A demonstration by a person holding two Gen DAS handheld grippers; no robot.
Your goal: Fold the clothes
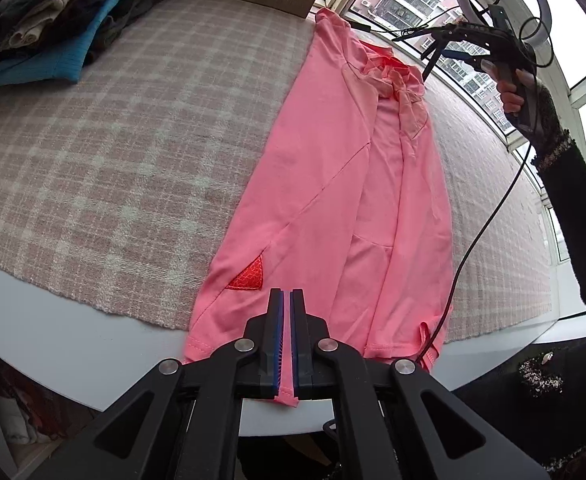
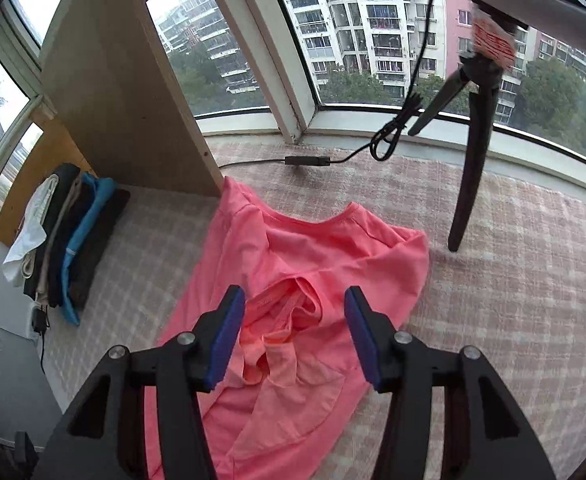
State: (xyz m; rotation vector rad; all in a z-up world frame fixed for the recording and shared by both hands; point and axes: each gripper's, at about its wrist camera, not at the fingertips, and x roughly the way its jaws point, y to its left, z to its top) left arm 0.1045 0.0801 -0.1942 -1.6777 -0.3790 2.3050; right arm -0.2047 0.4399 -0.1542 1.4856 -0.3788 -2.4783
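A pink T-shirt (image 1: 333, 184) lies lengthwise on the checked cloth, both sides folded in, with a red patch (image 1: 249, 278) near its hem. My left gripper (image 1: 287, 300) is shut on the shirt's bottom hem at the table's near edge. My right gripper (image 2: 293, 316) is open and empty, held above the shirt's collar (image 2: 285, 312) at the far end. In the left wrist view the right gripper (image 1: 433, 62) is raised above the collar, held by a hand.
A stack of folded clothes (image 1: 65, 24) lies at the far left, also in the right wrist view (image 2: 69, 236). A wooden panel (image 2: 125, 92), a ring-light tripod leg (image 2: 469, 184) and a black cable (image 2: 333, 160) stand by the window. A cable (image 1: 477, 240) hangs beside the shirt.
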